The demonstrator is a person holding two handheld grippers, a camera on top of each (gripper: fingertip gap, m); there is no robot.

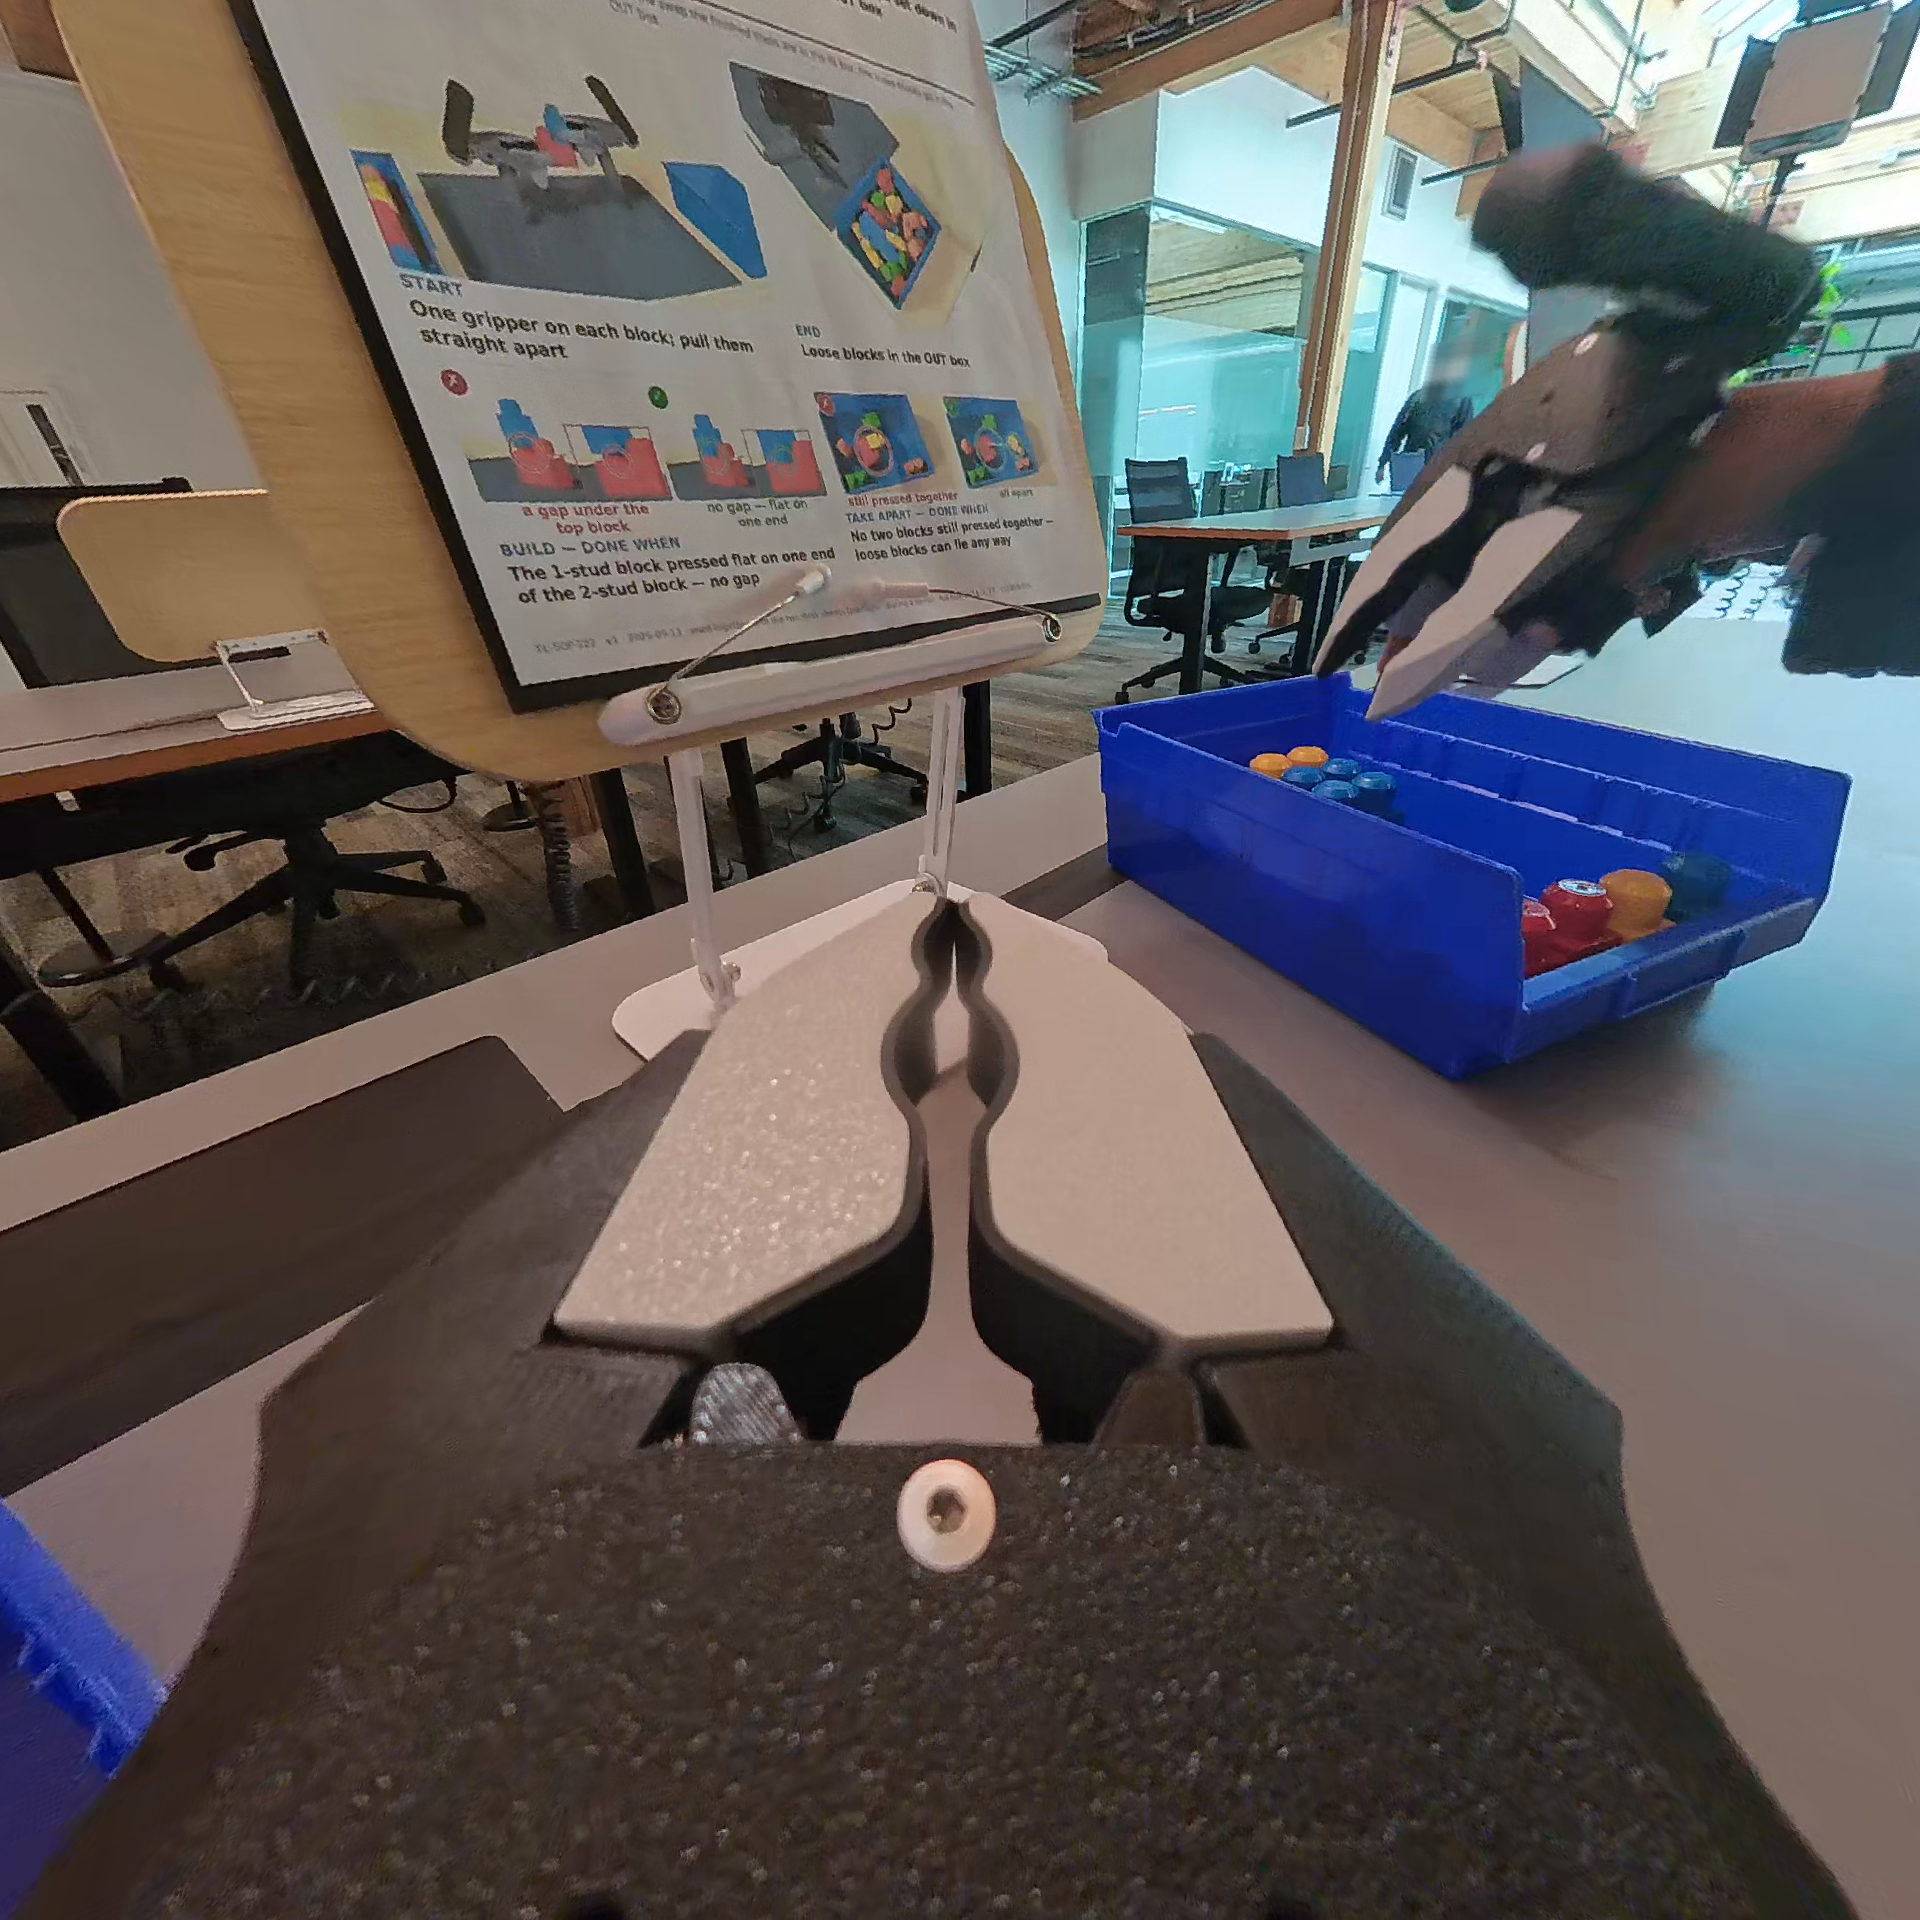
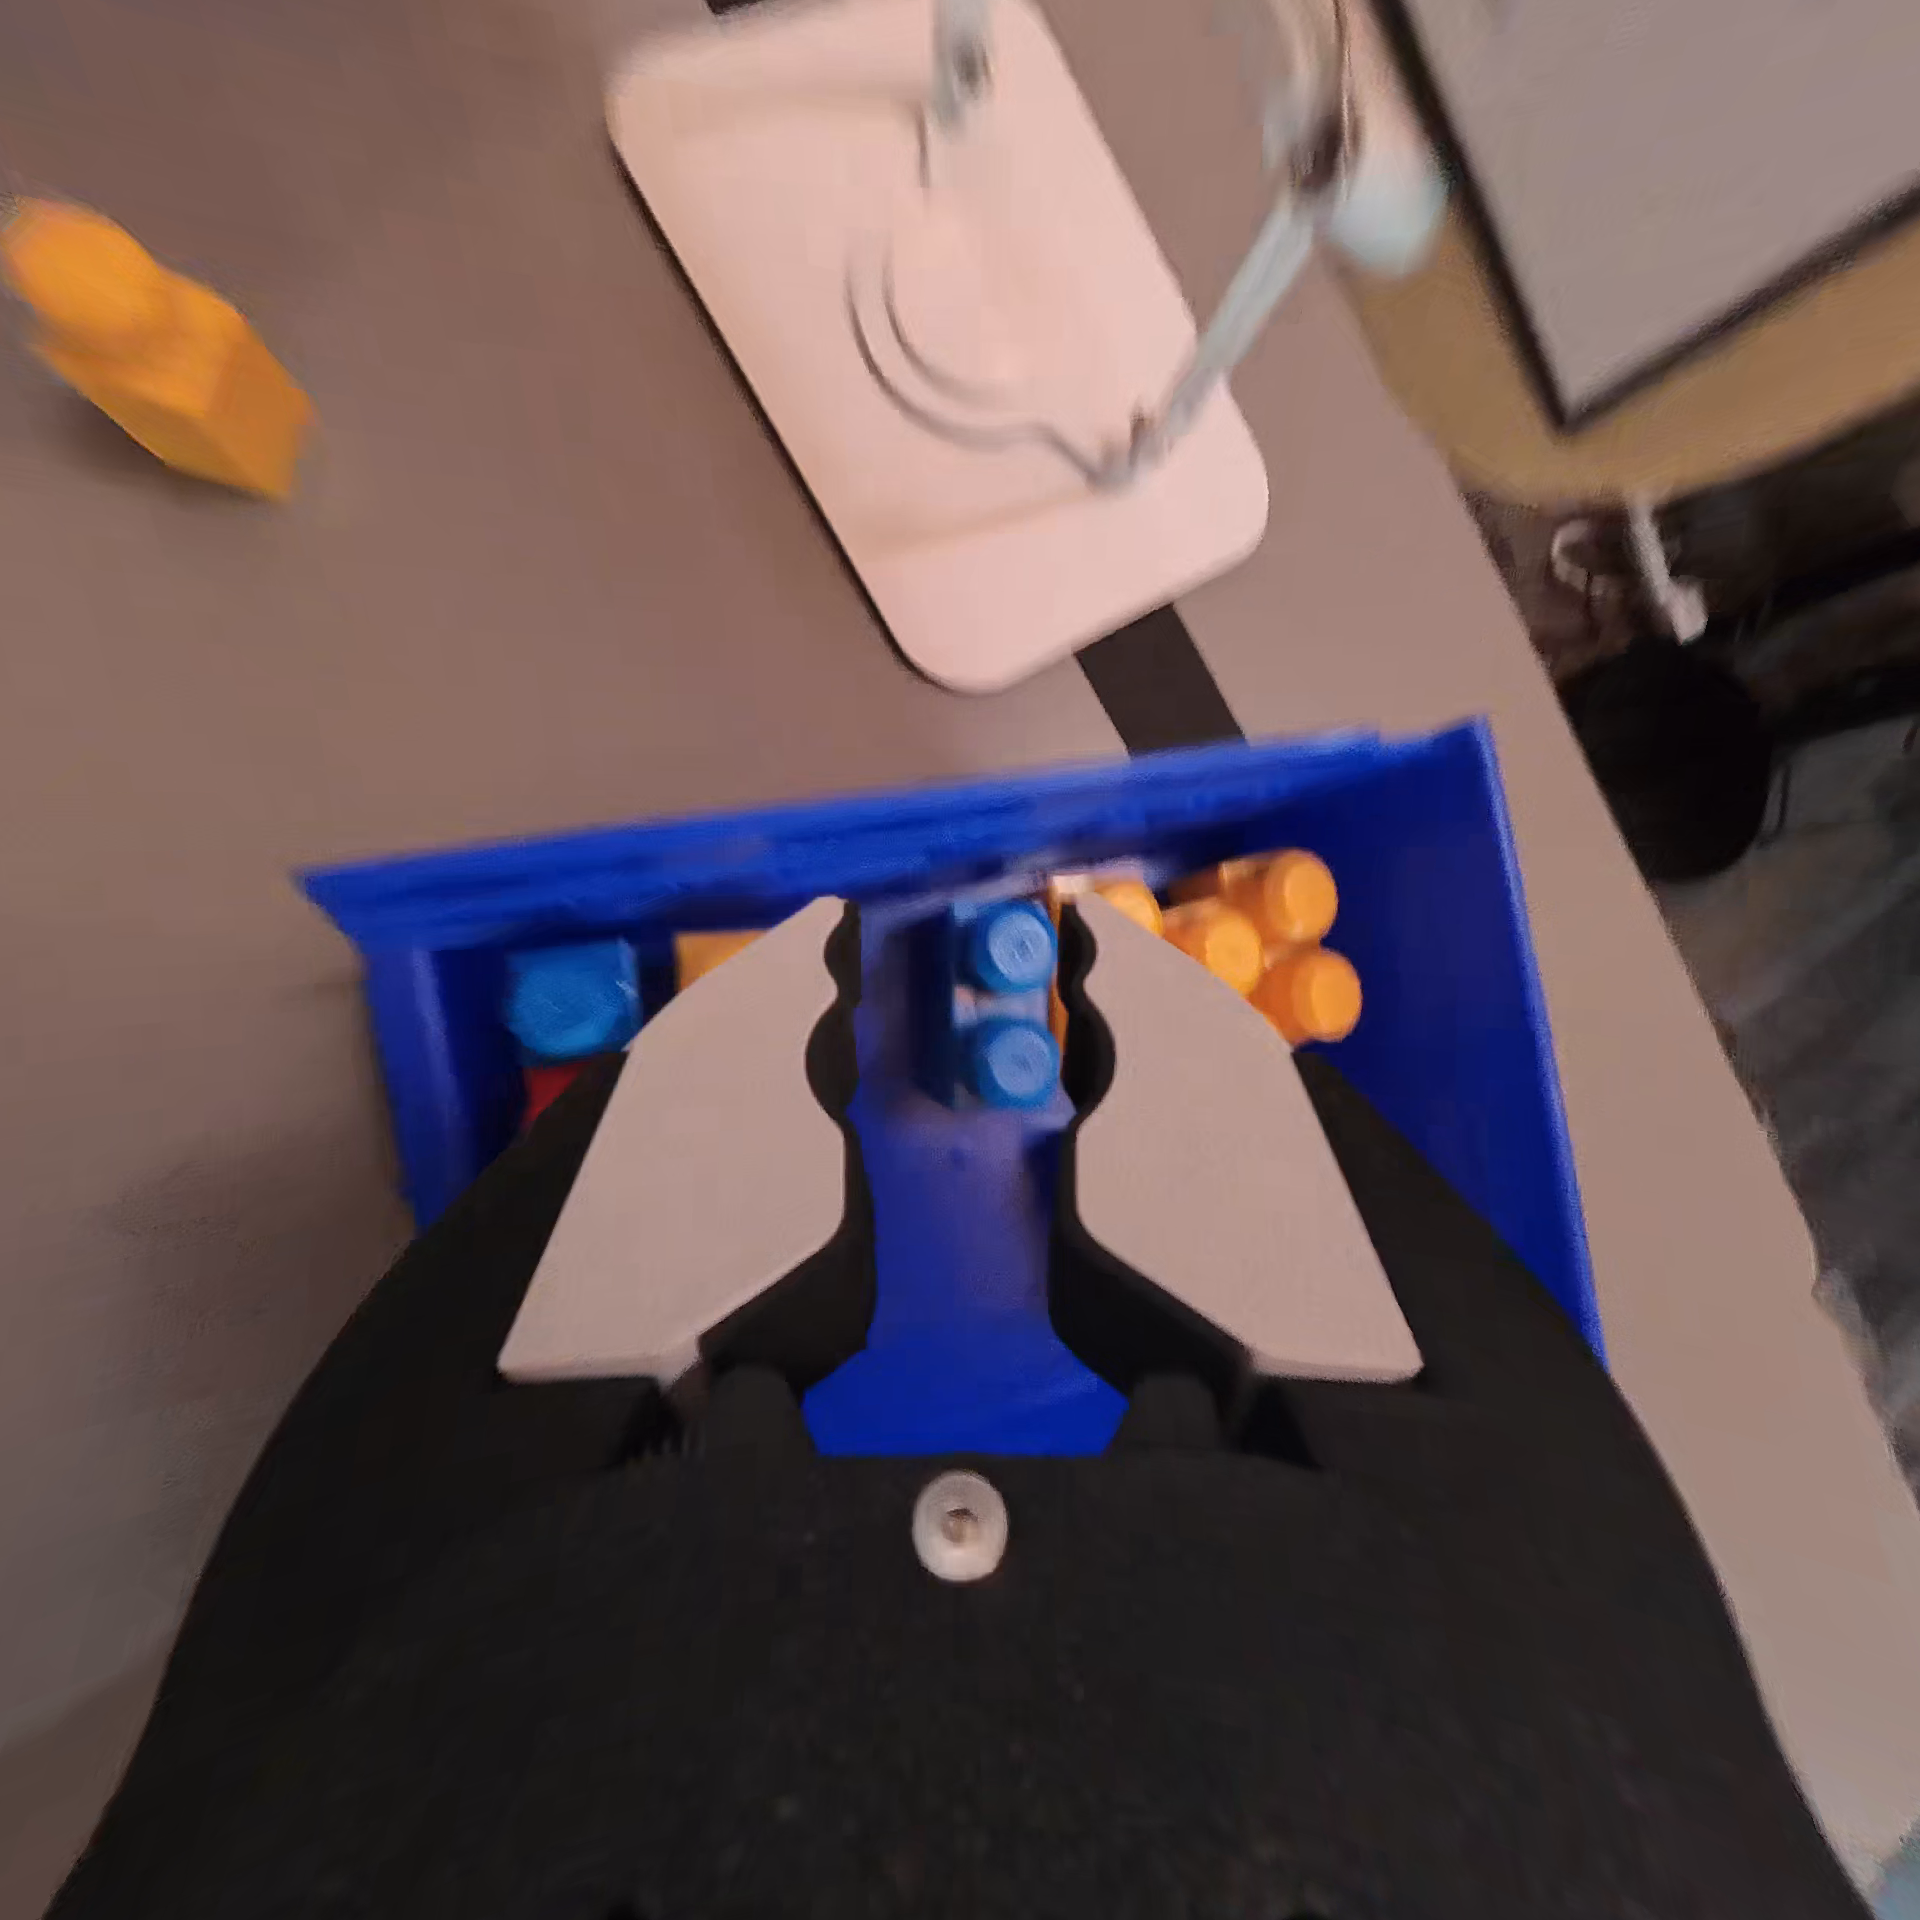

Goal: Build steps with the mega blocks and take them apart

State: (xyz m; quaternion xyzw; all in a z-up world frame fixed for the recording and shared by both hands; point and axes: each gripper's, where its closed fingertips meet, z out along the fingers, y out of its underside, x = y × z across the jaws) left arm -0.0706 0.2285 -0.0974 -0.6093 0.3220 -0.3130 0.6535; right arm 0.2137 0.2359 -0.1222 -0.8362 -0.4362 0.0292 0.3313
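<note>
My left gripper [image 1: 954, 920] is shut and empty, held low over the grey table and pointing at the white stand base. My right gripper [image 2: 958, 920] is open and hangs over a blue bin [image 2: 831, 842]. A blue two-stud block [image 2: 1003, 1003] lies in the bin between its fingers, with a gap on the left side. Orange blocks [image 2: 1268, 956] and another blue block [image 2: 566, 1003] lie beside it. In the left wrist view the right gripper [image 1: 1371, 675] hovers above the far end of the bin [image 1: 1299, 914], which holds blue and orange blocks [image 1: 1325, 779] and red and orange ones [image 1: 1600, 914].
A loose orange block [image 2: 166, 353] lies on the table left of the bin. An instruction board [image 1: 675, 312] stands on a white stand base [image 2: 935, 343] behind the work area. A dark mat [image 1: 260, 1195] lies at the left. A second blue bin's edge [image 1: 62, 1683] shows at bottom left. My hands' fingertips stand some 30 cm from each other.
</note>
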